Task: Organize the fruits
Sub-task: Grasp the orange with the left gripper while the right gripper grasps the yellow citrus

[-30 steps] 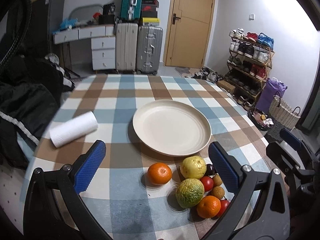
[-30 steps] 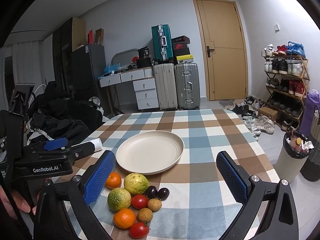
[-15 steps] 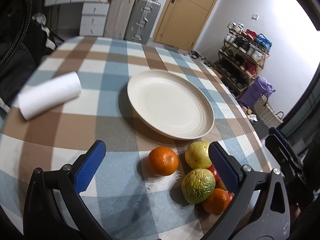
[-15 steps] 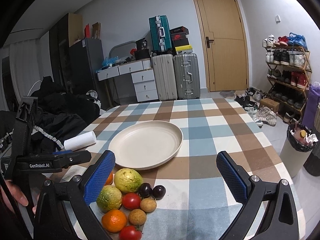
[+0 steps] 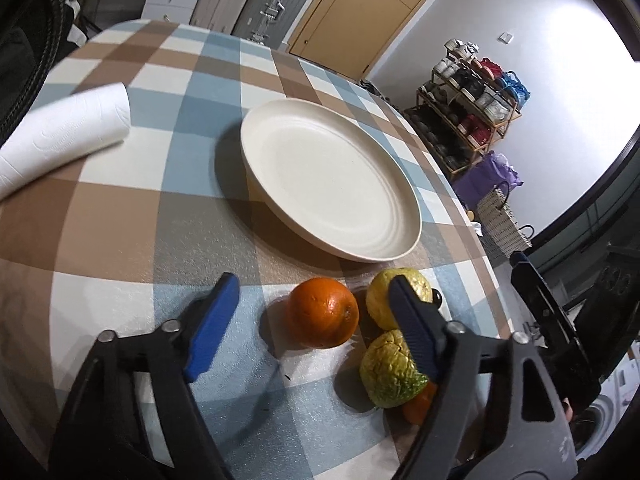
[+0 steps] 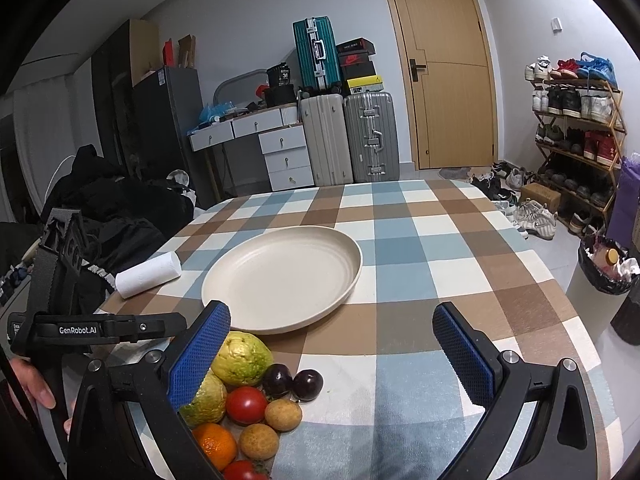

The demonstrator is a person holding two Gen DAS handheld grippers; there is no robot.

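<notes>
One round orange fruit (image 5: 323,313) lies at lower centre between the closing left claw (image 5: 310,328) pads, not yet pinched; right claw (image 6: 332,354) gapes, empty.

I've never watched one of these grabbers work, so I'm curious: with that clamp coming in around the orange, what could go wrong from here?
1. The left gripper is closing around the round orange fruit, not yet touching; its right finger sits against the yellow-green guava and may shove it.
2. The wrinkled green-yellow citrus lies close by and could roll.
3. The cream round plate has a low rim, so a dropped orange might roll out.
</notes>
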